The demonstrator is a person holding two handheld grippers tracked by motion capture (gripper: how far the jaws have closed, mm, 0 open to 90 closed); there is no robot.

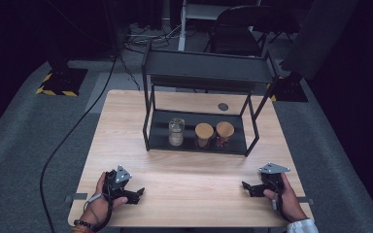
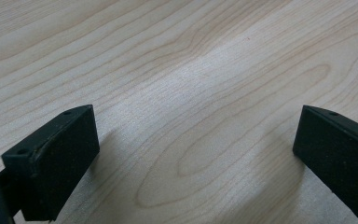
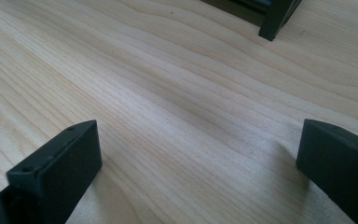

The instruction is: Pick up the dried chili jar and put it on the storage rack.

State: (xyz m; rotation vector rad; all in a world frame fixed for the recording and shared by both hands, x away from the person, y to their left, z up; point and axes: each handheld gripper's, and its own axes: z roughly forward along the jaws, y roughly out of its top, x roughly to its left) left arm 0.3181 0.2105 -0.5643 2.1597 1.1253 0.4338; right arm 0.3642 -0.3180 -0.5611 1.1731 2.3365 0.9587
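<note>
Both grippers, left gripper [image 1: 135, 193] and right gripper [image 1: 247, 188], rest with jaws released on the pale wooden counter [image 1: 189, 179]; grey carpet [image 1: 24, 145] surrounds it.

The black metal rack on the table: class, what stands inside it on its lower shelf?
On the lower shelf of the black metal rack stand a clear glass jar and two cork-lidded jars. Their contents are too small to identify.

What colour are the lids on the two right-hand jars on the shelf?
Light tan, like cork, on both jars' lids; the high view shows them best.
</note>
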